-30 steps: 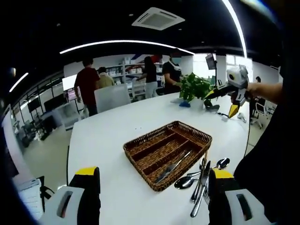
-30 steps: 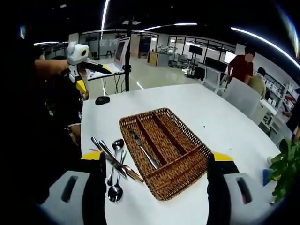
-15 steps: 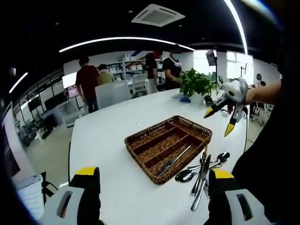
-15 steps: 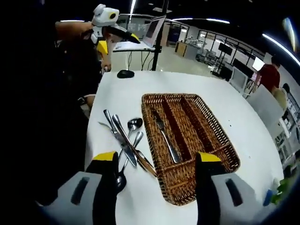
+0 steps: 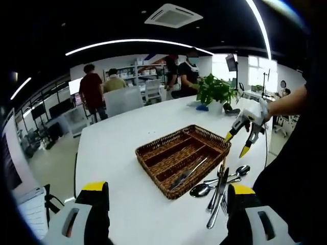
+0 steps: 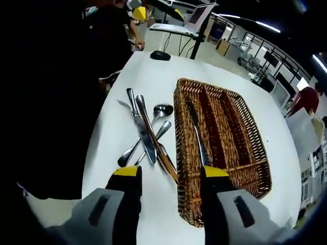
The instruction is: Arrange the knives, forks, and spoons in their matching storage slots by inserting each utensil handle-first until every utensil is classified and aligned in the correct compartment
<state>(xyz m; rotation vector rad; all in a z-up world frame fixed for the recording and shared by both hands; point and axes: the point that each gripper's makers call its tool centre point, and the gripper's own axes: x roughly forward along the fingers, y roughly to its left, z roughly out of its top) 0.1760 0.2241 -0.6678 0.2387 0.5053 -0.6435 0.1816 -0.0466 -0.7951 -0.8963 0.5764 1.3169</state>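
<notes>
A brown wicker tray (image 5: 153,153) with long slots sits mid-table; its near rim (image 6: 180,122) lies just right of the loose pile. One knife (image 6: 196,135) lies in the slot nearest the pile, the same knife (image 5: 188,172) seen from the other side. Several loose utensils (image 6: 145,135), spoons and knives among them, lie crossed on the white table beside the tray, the same pile (image 5: 219,189). My right gripper (image 6: 170,172) hovers open over the pile's near end, holding nothing; it also appears as the right gripper (image 5: 236,144). My left gripper (image 5: 167,188) stands wide open, farther back.
A potted plant (image 5: 214,92) stands at the table's far side, with several people (image 5: 94,89) and a chair behind it. A black mouse (image 6: 160,55) and a laptop on a stand (image 6: 196,18) lie beyond the pile. The table edge (image 6: 97,153) runs close to the utensils.
My right gripper has come down and closer to the utensil pile, and its jaws stand narrower than before. The left gripper has hardly moved.
</notes>
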